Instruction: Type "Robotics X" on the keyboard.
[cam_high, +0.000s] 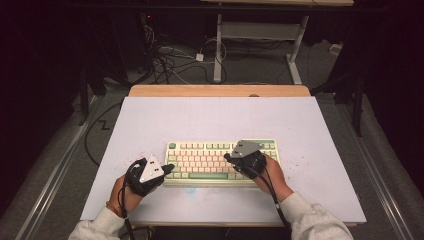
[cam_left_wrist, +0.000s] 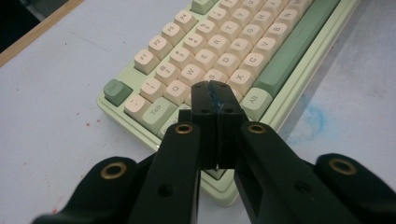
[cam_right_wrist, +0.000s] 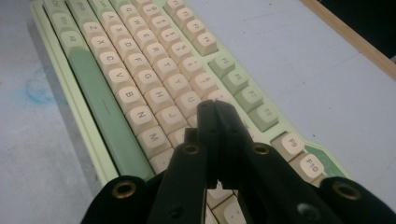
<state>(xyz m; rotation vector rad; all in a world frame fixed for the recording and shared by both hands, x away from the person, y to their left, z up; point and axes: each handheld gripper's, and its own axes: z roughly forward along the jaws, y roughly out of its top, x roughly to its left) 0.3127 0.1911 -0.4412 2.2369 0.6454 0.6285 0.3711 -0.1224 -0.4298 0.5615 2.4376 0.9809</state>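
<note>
A pale green keyboard (cam_high: 222, 161) with rounded cream keycaps and a long sage space bar lies near the front of the matte white table (cam_high: 215, 117). The left gripper (cam_high: 170, 167), matte black jaws clenched on nothing, hovers at its left end; the right gripper (cam_high: 227, 156), equally clenched, hangs above the middle keys.

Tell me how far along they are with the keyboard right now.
Done: both grippers are shut and positioned over the keyboard. In hand: the left gripper hovers over the left-hand keys near X, the right gripper near J and U. Left: whether any key is pressed yet cannot be told.
</note>
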